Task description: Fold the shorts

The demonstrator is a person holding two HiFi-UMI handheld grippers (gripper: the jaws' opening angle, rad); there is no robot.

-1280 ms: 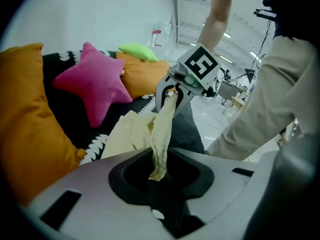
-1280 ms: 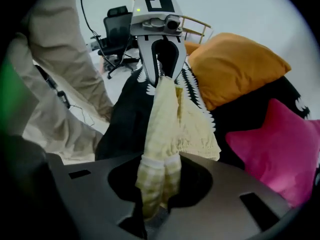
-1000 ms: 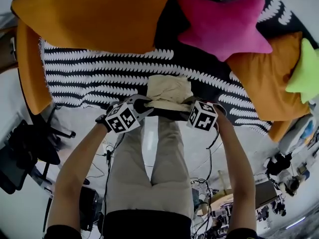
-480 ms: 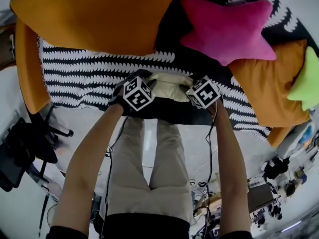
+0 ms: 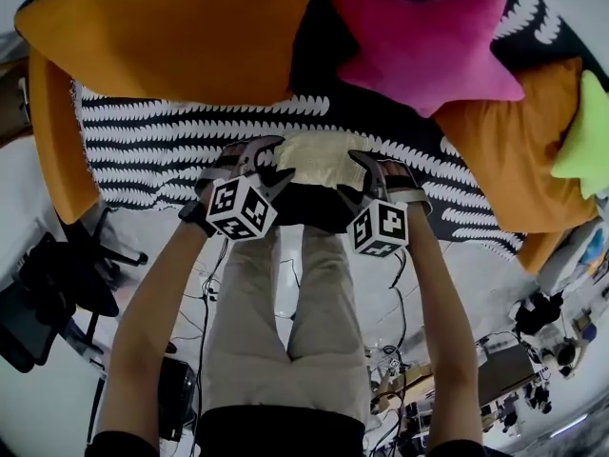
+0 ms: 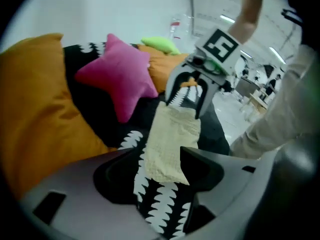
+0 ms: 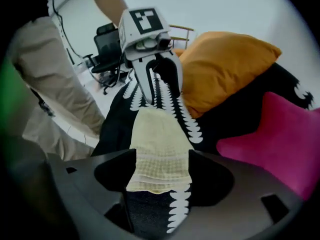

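The pale yellow shorts (image 5: 319,155) lie folded into a narrow strip on the black-and-white patterned blanket (image 5: 152,146). My left gripper (image 5: 265,160) stands at the strip's left end and my right gripper (image 5: 360,174) at its right end. Both sets of jaws have just been opening. In the left gripper view the shorts (image 6: 172,139) reach in between my left gripper's (image 6: 157,176) jaws, lying flat and unpinched. In the right gripper view the layered end of the shorts (image 7: 157,149) lies loose between my right gripper's (image 7: 159,176) jaws. Each view shows the other gripper open at the far end.
Big orange pillows (image 5: 181,27) lie behind and to the left, another orange pillow (image 5: 509,150) to the right. A pink star cushion (image 5: 428,46) and a green one (image 5: 585,136) sit at the back right. The bed's near edge runs just under the grippers, with the person's legs (image 5: 285,331) below.
Both grippers carried the raised fold of the shorts away from the person, then opened and drew back a little. The shorts now lie flat and lower on the blanket.
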